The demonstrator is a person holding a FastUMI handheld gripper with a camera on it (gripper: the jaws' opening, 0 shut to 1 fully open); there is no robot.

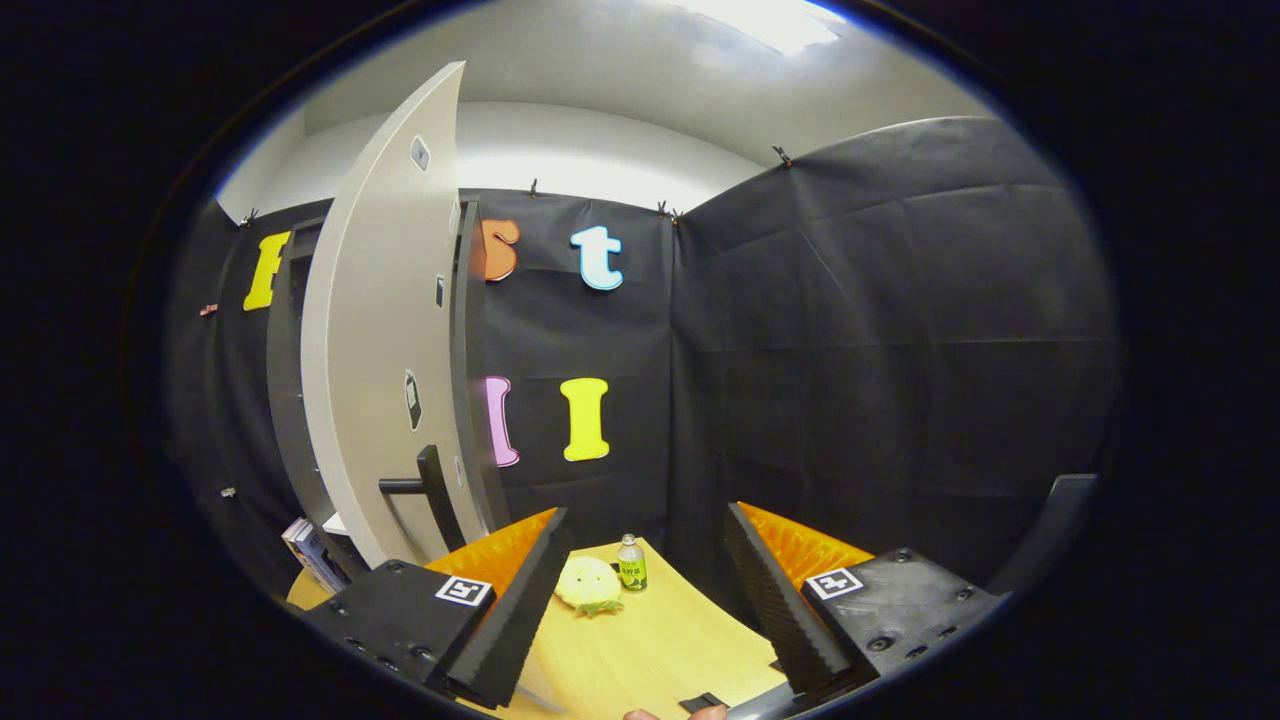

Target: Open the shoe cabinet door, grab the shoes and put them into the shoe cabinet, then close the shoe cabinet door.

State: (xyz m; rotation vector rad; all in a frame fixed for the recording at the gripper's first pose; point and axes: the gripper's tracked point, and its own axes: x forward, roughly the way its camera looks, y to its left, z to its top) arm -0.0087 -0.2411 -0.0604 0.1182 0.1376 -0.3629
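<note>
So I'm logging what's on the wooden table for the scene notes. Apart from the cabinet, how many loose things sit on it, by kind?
Bottles: 1, a small green-labelled bottle beyond the open gripper.
Soft toys: 1, a yellow plush toy beside the bottle.
Books: 1, a book left of the cabinet door.
Total: 3

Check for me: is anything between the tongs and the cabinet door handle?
Nothing visible blocks it. The open tongs hold nothing, and the handle on the swung-open door sits just ahead of the left finger. The yellow plush and bottle lie off that path.
</note>
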